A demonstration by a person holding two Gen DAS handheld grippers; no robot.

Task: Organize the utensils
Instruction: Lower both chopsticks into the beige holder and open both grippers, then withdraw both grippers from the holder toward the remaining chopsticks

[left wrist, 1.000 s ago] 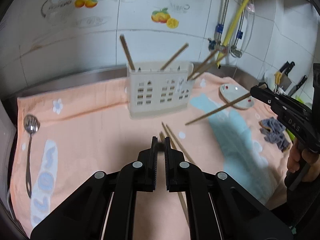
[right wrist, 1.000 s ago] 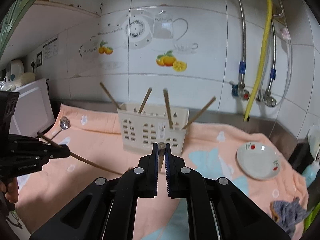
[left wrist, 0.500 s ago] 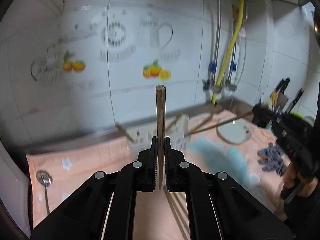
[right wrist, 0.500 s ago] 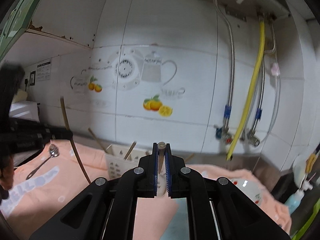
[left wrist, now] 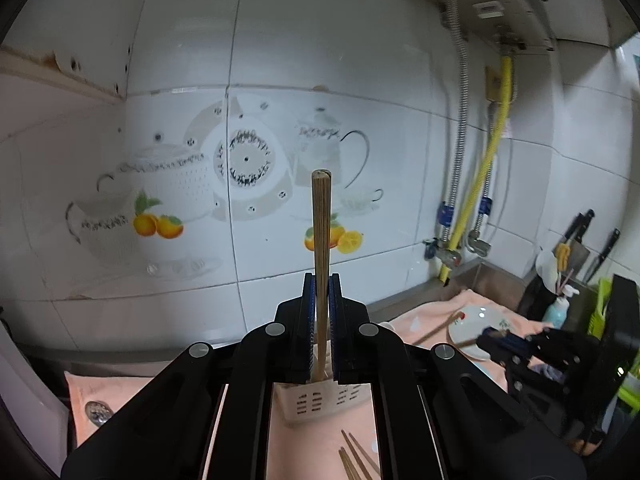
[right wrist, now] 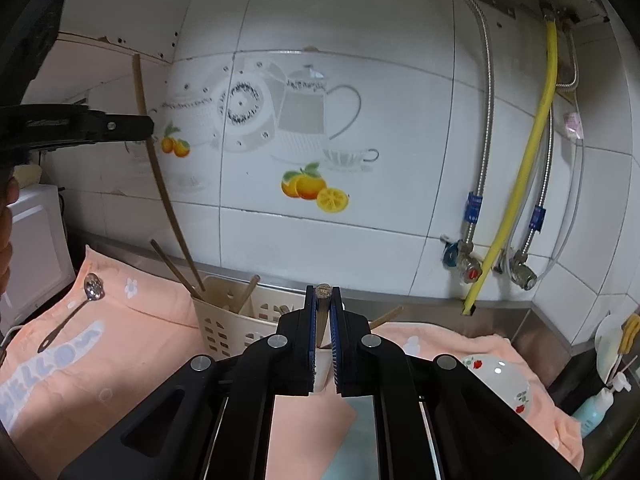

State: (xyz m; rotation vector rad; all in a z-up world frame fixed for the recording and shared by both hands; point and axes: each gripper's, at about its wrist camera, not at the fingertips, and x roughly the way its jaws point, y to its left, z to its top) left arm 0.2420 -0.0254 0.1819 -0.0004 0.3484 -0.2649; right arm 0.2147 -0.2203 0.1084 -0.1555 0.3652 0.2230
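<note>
My left gripper (left wrist: 321,280) is shut on a wooden chopstick (left wrist: 321,216) that stands upright between its jaws, high above the white utensil basket (left wrist: 320,400). In the right wrist view this chopstick (right wrist: 160,176) slants down from the left gripper (right wrist: 149,126) to the left end of the basket (right wrist: 224,324), which holds several chopsticks. My right gripper (right wrist: 323,291) is shut on another chopstick (right wrist: 322,292), seen end-on just in front of the basket. From the left wrist view the right gripper (left wrist: 486,338) sits low at the right with its chopstick (left wrist: 436,330) pointing left.
A peach towel (right wrist: 132,340) covers the counter. A metal spoon (right wrist: 90,286) lies at its left, a white plate (right wrist: 500,376) at its right. Loose chopsticks (left wrist: 356,460) lie in front of the basket. Pipes and a yellow hose (right wrist: 536,128) run down the tiled wall; knives and bottles stand far right.
My left gripper has risen from the towel with a chopstick, now upright. The right gripper also rose and moved closer to the basket. Both views now show more wall.
</note>
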